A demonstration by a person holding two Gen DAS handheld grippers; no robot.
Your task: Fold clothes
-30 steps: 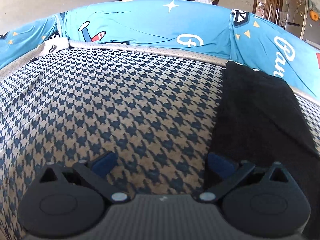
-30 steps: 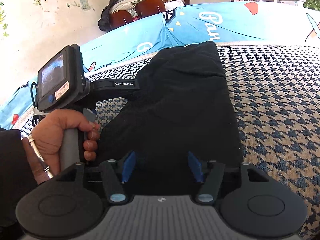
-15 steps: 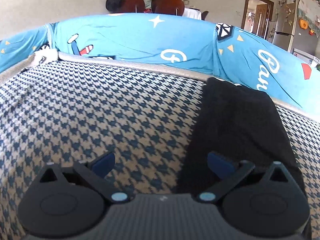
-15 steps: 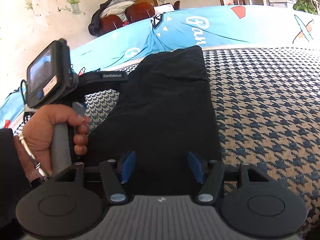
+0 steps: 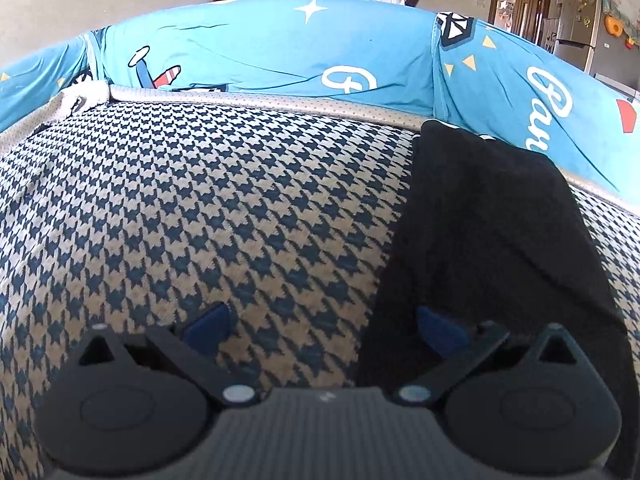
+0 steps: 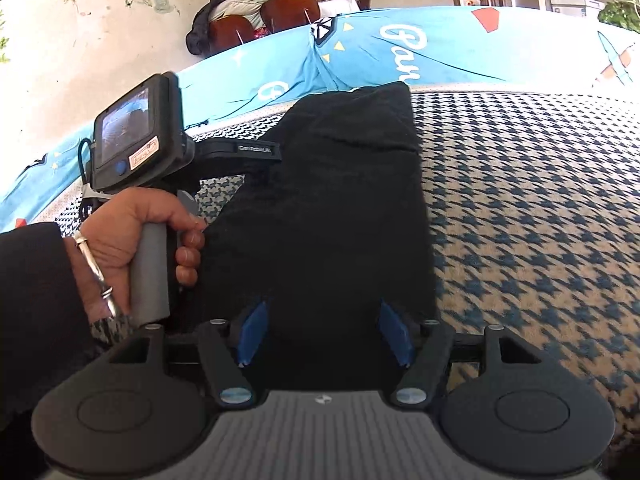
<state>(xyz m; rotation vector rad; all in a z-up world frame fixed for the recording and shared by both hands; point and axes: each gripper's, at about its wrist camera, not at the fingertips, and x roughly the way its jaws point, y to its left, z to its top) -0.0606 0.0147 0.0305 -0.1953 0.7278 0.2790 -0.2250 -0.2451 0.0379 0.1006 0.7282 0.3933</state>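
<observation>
A black garment [image 6: 340, 208] lies folded into a long narrow strip on the houndstooth cover [image 6: 540, 220], its far end against the blue printed fabric [image 6: 400, 52]. My right gripper [image 6: 322, 328] hovers over the strip's near end. Its jaws are opening, with black cloth lying flat between the blue pads [image 6: 252, 328] and no visible pinch. My left gripper [image 5: 322, 322] stands open at the strip's left edge: its right pad [image 5: 436, 324] is over the black garment [image 5: 500, 240], its left pad over bare houndstooth cover [image 5: 200, 200].
A person's hand [image 6: 132, 232] with a bangle and dark sleeve holds the left gripper's handle; its screen unit [image 6: 128, 136] faces me. Blue printed fabric [image 5: 260, 56] rises as a wall along the far edge. Chairs with clothes [image 6: 248, 8] stand behind it.
The right gripper's pads stand slightly wider apart than before. Both views swayed a little and came back; the garment lies as it did.
</observation>
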